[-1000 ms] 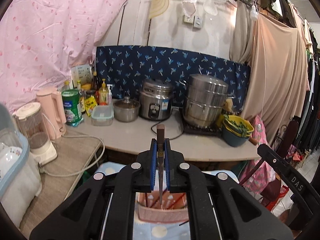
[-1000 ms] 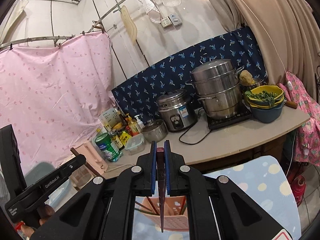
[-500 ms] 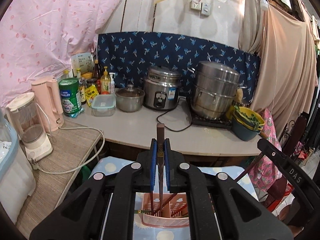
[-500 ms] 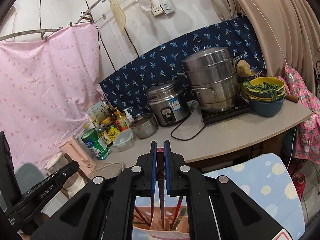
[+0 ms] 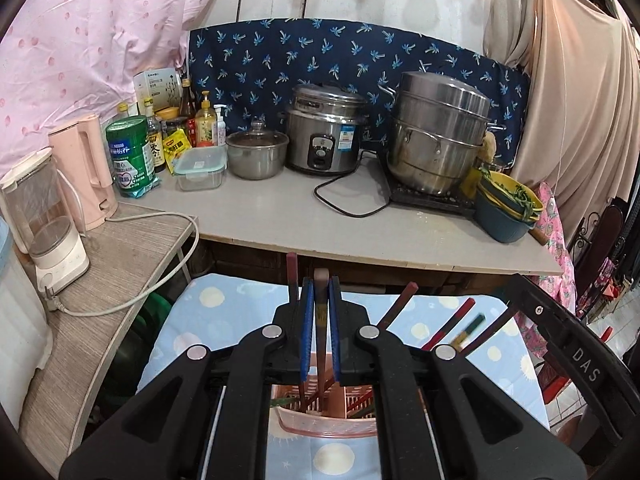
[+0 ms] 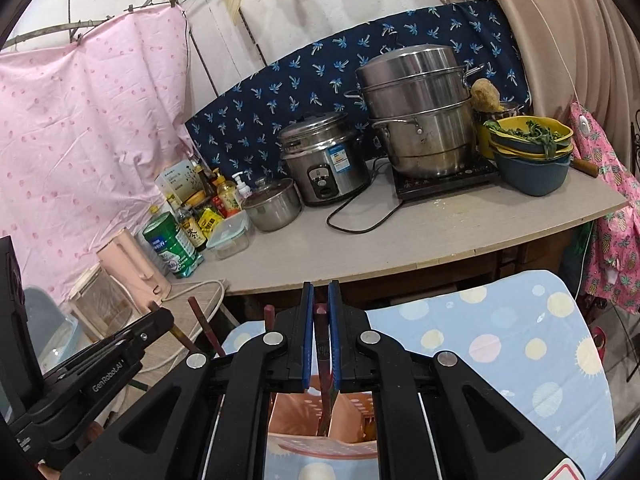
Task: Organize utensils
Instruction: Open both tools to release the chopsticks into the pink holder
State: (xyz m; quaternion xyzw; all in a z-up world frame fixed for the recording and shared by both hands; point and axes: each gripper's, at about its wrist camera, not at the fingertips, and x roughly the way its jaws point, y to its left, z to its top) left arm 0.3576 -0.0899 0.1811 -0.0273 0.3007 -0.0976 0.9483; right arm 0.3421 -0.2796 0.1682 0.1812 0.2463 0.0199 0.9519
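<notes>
My left gripper point(image 5: 320, 296) is shut on a brown chopstick point(image 5: 320, 320) that stands upright with its lower end inside the pink slotted utensil basket point(image 5: 324, 426). Several other chopsticks point(image 5: 448, 326) lean out of the basket to the right. My right gripper point(image 6: 319, 308) is shut on a dark red chopstick point(image 6: 322, 356) whose lower end reaches into the same pink basket point(image 6: 316, 450). The left gripper's body point(image 6: 92, 372) shows at the lower left of the right wrist view. The right gripper's body point(image 5: 576, 356) shows at the right of the left wrist view.
The basket stands on a blue cloth with pale dots point(image 6: 500, 344). Behind it runs a counter point(image 5: 320, 216) with a rice cooker point(image 5: 324, 136), a steel steamer pot point(image 5: 436, 136), a small lidded pot point(image 5: 256, 154), bottles, a green can point(image 5: 130, 152) and stacked bowls point(image 5: 508, 208). A blender point(image 5: 44, 220) stands left.
Both grippers have come down towards the basket, each with its chopstick. The chopstick ends now sit inside the basket, and the counter has risen in both views.
</notes>
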